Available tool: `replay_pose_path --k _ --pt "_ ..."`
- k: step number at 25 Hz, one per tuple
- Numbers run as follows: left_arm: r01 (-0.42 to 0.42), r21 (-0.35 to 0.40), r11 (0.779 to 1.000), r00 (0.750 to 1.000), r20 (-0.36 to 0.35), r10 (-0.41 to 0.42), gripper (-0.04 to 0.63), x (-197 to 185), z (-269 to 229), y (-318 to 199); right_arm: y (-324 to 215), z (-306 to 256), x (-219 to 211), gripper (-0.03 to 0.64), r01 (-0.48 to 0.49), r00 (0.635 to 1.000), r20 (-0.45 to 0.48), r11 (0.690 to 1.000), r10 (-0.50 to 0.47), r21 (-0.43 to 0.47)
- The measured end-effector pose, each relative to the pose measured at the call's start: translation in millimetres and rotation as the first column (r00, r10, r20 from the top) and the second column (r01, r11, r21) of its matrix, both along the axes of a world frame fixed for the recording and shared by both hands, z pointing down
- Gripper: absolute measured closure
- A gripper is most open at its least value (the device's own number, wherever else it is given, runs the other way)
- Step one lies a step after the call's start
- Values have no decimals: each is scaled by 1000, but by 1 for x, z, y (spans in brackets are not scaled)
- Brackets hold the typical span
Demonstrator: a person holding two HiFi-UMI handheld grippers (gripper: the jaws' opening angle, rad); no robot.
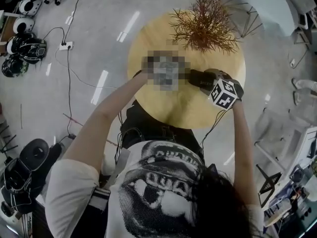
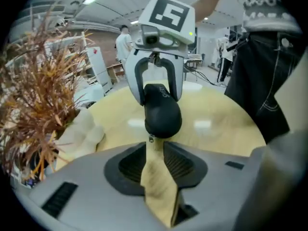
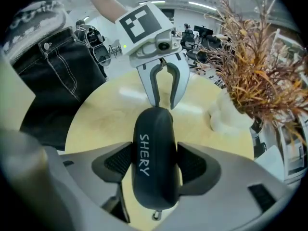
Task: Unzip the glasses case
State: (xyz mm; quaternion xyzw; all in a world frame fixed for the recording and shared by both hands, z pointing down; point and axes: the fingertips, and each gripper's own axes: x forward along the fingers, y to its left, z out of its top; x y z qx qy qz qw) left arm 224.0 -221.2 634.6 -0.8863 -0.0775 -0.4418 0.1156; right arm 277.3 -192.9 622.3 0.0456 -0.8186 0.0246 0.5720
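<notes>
Left fingers (image 2: 130,167) apart, nothing between them | right fingers (image 3: 118,163) spread astride the glasses case (image 3: 153,158), seemingly not yet clamped | case lies on round bench (image 3: 96,119) | step: securing case | next: clamp it, then left pinches the zipper pull (image 2: 151,138) just ahead

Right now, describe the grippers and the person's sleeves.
The left gripper and right gripper are pale grey with curved tongs, dark ribbed pads and a black-and-white marker cube. The person wears a white short-sleeved printed T-shirt.
</notes>
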Motion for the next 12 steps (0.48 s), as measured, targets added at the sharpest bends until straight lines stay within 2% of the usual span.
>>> replay_pose_path --k 4,9,12 --pt "-77 36 996 997 19 77 507 6 3 -1 0 -1 0 321 10 1000 16 1000 -9 -15" --pt "-166 71 984 986 44 164 509 13 8 -3 0 1 0 322 23 999 29 999 -22 -42" --pt "-203 66 977 978 50 200 553 15 7 0 -1 -1 0 322 17 999 43 999 -15 -49"
